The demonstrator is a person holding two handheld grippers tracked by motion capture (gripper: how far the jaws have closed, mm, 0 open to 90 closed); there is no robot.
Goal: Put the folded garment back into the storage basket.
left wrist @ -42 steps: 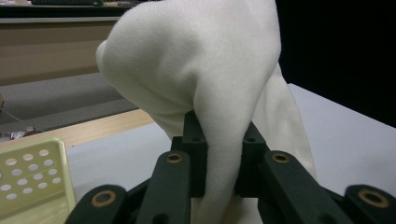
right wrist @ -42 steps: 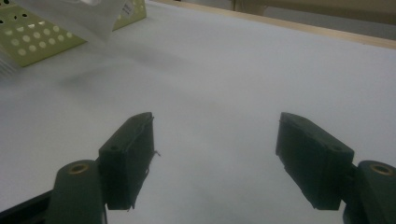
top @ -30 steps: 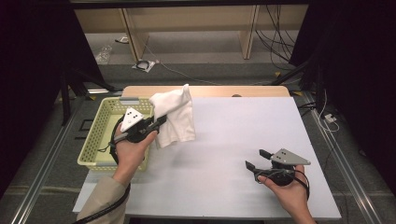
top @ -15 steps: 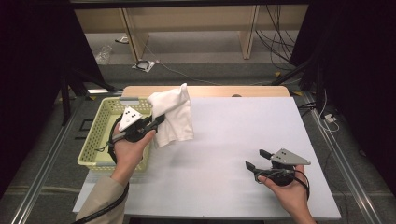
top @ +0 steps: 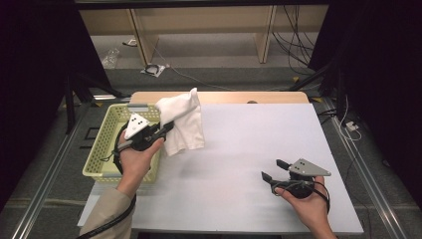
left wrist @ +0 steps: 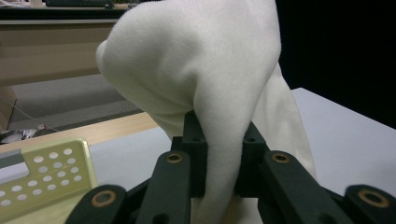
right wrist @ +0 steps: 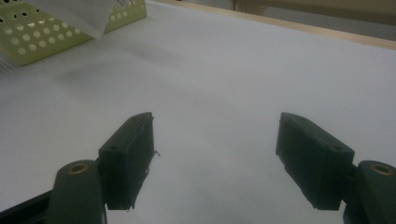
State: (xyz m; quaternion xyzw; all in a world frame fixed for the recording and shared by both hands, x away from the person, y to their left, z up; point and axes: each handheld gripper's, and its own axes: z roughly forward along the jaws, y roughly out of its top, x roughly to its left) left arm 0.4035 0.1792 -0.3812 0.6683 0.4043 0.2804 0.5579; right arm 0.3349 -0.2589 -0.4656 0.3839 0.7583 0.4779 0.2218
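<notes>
I had the left hand-held gripper (top: 166,128) clamped on the white cloth (top: 183,122), its jaws pinching a fold of the fabric between them. In the left gripper view the cloth (left wrist: 205,74) bulged up above the jaws and draped down past them on the far side. From the high view the cloth hung at the near-left part of the table (top: 249,149), just beside the right edge of the yellow-green basket (top: 107,144), with its lower edge close to the white surface. My left hand (top: 134,159) sat over the basket's right side. The right hand-held gripper (top: 273,169) rested low at the table's near-right, well apart from the cloth, its jaws standing wide apart with bare table between them
</notes>
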